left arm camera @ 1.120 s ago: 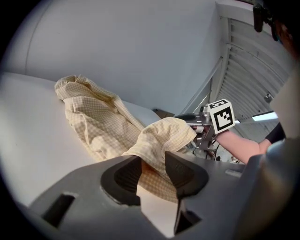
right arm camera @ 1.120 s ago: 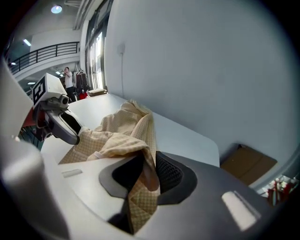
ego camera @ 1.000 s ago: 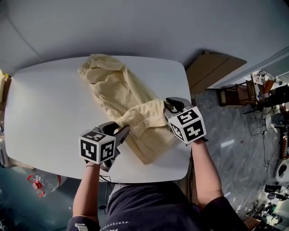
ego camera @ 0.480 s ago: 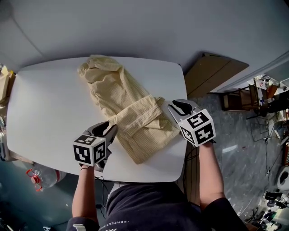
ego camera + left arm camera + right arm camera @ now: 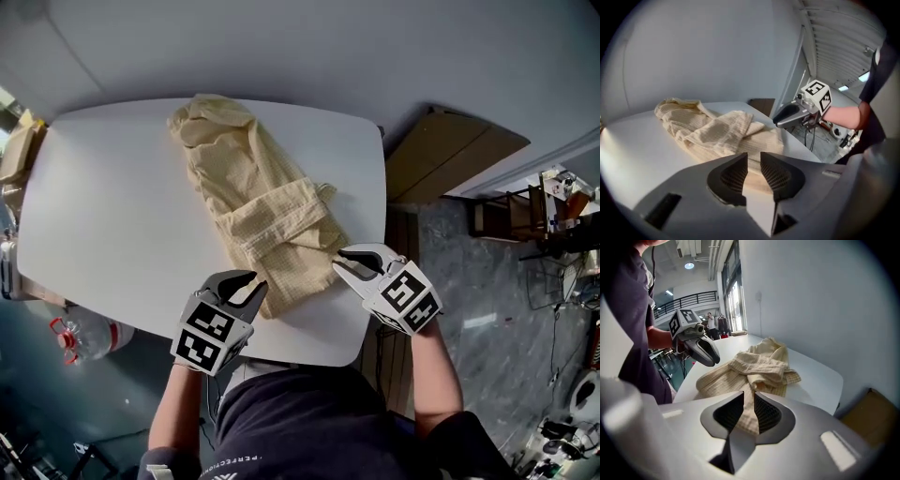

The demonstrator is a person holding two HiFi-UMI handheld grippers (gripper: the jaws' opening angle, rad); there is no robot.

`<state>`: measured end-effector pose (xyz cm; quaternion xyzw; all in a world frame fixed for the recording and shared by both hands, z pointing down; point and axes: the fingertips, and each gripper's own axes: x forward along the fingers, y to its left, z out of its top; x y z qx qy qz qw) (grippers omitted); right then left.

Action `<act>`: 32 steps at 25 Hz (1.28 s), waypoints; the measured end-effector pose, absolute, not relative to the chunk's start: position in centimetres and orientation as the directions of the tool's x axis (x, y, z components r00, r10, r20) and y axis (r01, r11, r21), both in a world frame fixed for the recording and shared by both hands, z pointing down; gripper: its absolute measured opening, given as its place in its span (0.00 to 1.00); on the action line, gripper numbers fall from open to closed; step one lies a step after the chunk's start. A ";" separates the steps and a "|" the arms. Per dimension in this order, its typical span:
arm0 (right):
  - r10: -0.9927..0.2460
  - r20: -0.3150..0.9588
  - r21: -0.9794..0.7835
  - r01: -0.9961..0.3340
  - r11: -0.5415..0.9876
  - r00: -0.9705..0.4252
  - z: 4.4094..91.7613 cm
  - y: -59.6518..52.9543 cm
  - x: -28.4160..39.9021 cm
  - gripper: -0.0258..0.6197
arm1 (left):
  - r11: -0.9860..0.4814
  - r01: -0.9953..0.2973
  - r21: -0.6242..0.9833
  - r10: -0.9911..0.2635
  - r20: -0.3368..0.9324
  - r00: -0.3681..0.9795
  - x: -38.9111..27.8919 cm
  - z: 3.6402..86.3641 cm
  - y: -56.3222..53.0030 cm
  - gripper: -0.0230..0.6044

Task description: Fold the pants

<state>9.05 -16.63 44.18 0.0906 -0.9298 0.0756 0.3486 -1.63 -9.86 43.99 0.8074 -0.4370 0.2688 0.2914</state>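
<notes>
Two tongs meet the near end of the pants, which lie slantwise on the white table, their far end bunched by the far edge and a loose flap folded across the middle. The left tongs have just been closing to a narrow gap, with the near-left corner at their tips. The right tongs have just been closing too, and cloth shows in their narrow gap at the near-right corner. Neither pair looks clamped yet. The step appears to be taking the near end for a fold. It should go best if each pair bites every layer at its corner, level with the other, then both lift together and keep the edge taut so it lands square. The table is smooth and set against a grey wall. A brown board leans at the right above a marbled floor, and a red-capped bottle shows below the table's left edge.
</notes>
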 end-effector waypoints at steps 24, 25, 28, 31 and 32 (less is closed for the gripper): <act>0.099 0.833 0.013 0.198 0.980 -0.544 49.4 -13.7 10.6 0.38 | -0.510 -0.859 0.051 -0.453 0.833 0.318 4.6 49.9 -7.5 0.32; 0.100 0.836 0.014 0.203 0.979 -0.539 49.4 -13.7 10.5 0.38 | -0.504 -0.862 0.054 -0.455 0.832 0.318 4.5 49.9 -7.5 0.31; 0.102 0.843 0.009 0.203 0.979 -0.529 49.4 -13.6 10.5 0.38 | -0.490 -0.870 0.054 -0.463 0.830 0.312 4.2 49.8 -7.7 0.26; 0.102 0.843 0.009 0.205 0.979 -0.528 49.4 -13.6 10.4 0.38 | -0.481 -0.875 0.060 -0.461 0.832 0.310 3.9 49.8 -7.9 0.23; 0.101 0.843 0.011 0.205 0.979 -0.528 49.4 -13.5 10.4 0.38 | -0.470 -0.879 0.076 -0.457 0.831 0.316 3.7 49.9 -7.9 0.20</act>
